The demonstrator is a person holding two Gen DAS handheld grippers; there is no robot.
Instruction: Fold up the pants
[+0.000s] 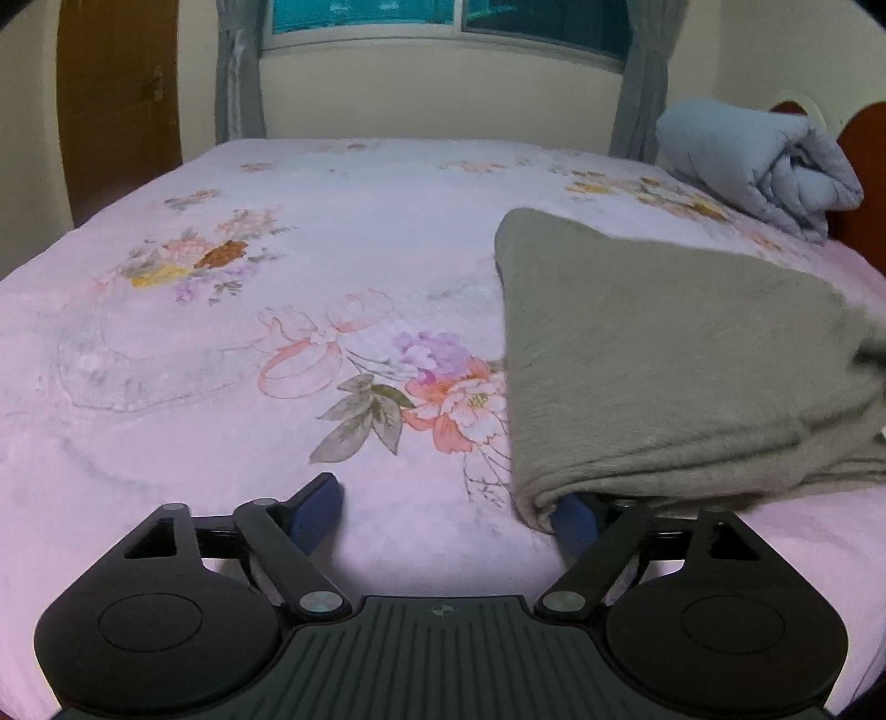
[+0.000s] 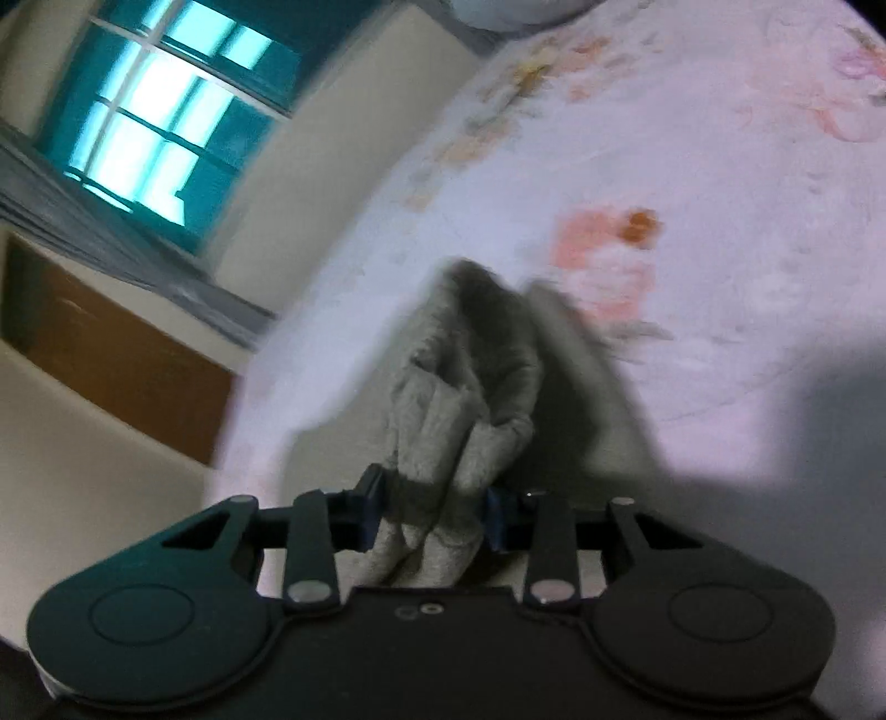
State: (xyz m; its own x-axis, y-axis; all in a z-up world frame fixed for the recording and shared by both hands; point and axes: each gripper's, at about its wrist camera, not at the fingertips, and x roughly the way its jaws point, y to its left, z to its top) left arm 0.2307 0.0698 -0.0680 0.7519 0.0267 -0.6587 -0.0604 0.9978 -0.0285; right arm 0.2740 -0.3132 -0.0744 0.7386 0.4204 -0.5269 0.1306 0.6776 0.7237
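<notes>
**Grey-green pants lying folded on the pink bed, one end bunched in the right gripper**

The left gripper [image 1: 446,512] is hanging low over the bed [image 1: 221,343] with its jaws spread wide. Its left blue pad [image 1: 317,512] is standing free above the pink flowered cover, and nothing is lying between the two pads. The right blue pad [image 1: 576,523] is sitting partly under the near corner of the pants [image 1: 664,360], where the folded edge is covering its tip; whether it is touching the cloth I cannot tell.

The pants are lying in a thick folded stack on the right part of the bed in this view. A rolled light-blue quilt [image 1: 758,160] is resting further back, well apart from them, near a red-brown headboard [image 1: 864,166]. A window [image 1: 448,19] with grey curtains [image 1: 238,72] is showing behind the bed.

In the right wrist view, which is blurred, the right gripper [image 2: 434,518] is pinching a bunch of the pants [image 2: 465,399] between its blue pads, the jaws being narrow. The cloth is rising in soft folds ahead of the fingers, above the bed [image 2: 720,166].
</notes>
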